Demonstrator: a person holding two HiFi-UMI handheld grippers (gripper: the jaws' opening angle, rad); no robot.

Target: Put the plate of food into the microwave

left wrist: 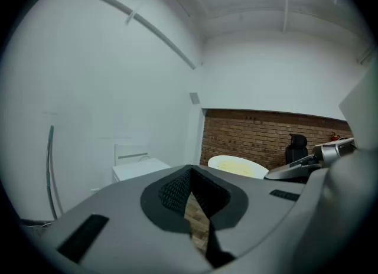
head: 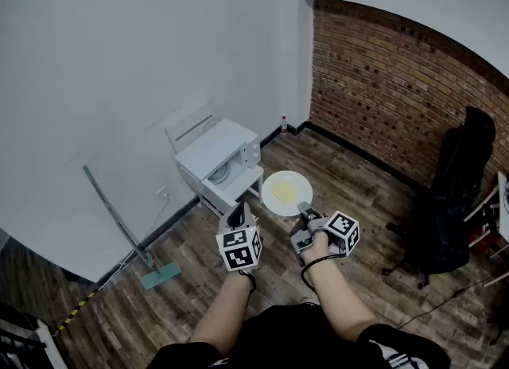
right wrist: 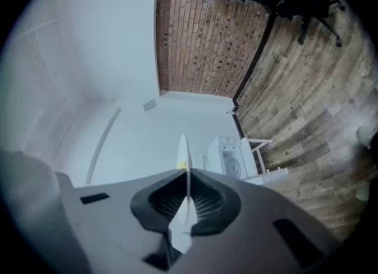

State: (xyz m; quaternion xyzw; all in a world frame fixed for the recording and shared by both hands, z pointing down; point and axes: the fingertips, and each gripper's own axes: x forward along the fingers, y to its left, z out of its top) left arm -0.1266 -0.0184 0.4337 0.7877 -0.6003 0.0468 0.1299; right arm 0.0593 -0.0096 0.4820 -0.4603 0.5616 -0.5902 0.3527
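Between my right gripper's [head: 305,210] jaws: rim of the plate [head: 285,192], clamped, yellow food on top, plate sticking out ahead. Left gripper [head: 235,216] jaws together, empty, just left of the plate. Microwave [head: 219,157] ahead of both, well apart.

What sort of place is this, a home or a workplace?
Probably a sparsely furnished office or studio rather than a kitchen: a bare brick wall, wooden floor, a black office chair, and a white microwave on a small stand.
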